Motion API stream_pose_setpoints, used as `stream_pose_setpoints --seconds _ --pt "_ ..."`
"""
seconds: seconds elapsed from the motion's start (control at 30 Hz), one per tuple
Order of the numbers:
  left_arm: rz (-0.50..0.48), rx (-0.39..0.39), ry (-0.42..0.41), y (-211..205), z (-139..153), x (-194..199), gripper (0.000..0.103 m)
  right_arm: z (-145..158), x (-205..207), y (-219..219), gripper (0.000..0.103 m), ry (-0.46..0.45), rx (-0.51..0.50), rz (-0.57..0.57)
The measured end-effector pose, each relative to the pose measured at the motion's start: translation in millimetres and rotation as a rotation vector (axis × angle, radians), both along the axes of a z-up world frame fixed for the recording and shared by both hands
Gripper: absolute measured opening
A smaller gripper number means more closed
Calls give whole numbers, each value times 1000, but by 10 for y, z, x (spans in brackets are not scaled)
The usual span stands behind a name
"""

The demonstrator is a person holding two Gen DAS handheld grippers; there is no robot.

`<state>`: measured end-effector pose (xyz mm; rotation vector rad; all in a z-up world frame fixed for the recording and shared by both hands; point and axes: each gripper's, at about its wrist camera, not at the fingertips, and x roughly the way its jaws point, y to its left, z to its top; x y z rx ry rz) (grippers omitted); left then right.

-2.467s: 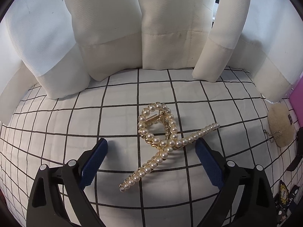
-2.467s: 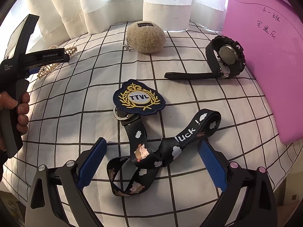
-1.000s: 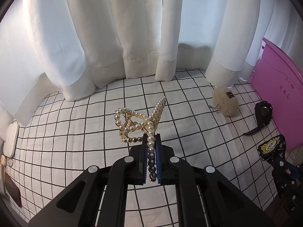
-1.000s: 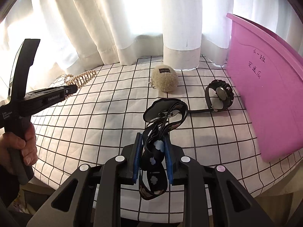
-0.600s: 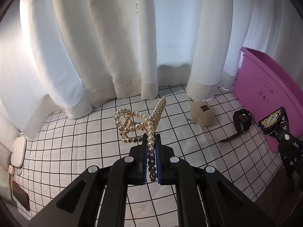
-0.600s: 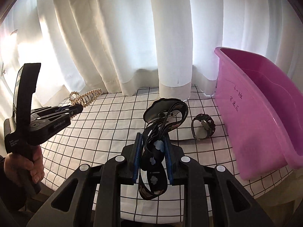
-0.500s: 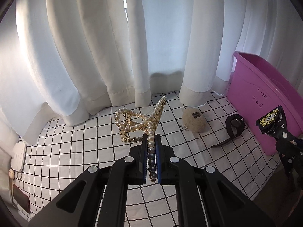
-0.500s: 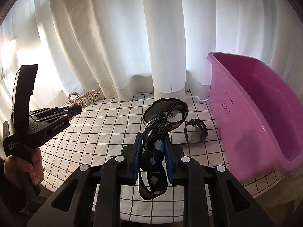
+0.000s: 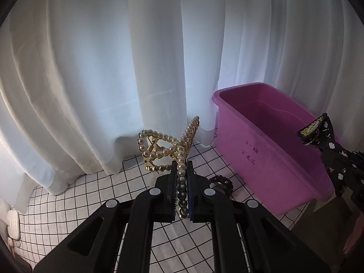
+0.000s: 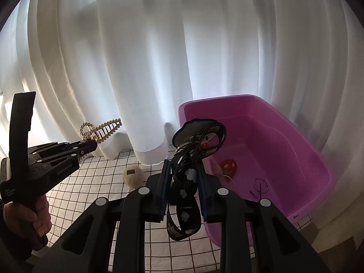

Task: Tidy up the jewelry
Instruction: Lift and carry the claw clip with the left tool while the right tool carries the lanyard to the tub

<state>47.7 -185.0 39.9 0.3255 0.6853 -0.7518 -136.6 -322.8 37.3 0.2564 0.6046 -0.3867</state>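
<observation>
Left gripper (image 9: 181, 182) is clamped tight on the pearl hair claw (image 9: 168, 145), which sticks up past its tips. Right gripper (image 10: 183, 177) is squeezed on the black lanyard (image 10: 188, 159), with the pink bin (image 10: 284, 150) just ahead and to its right.

White curtains (image 9: 91, 68) hang behind a black-gridded white cloth (image 9: 91, 195) — a white device (image 9: 13, 224) at its left edge.
</observation>
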Motion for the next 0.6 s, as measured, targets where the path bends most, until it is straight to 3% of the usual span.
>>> stream_pose_setpoints --seconds 0.3,0.6 --pt "-95 -5 23 -1037 55 -230 8 32 -162 -779 22 -1 3 -75" --pt "-110 44 94 -1792 -166 -236 8 -132 -27 -1354 22 54 68 -74"
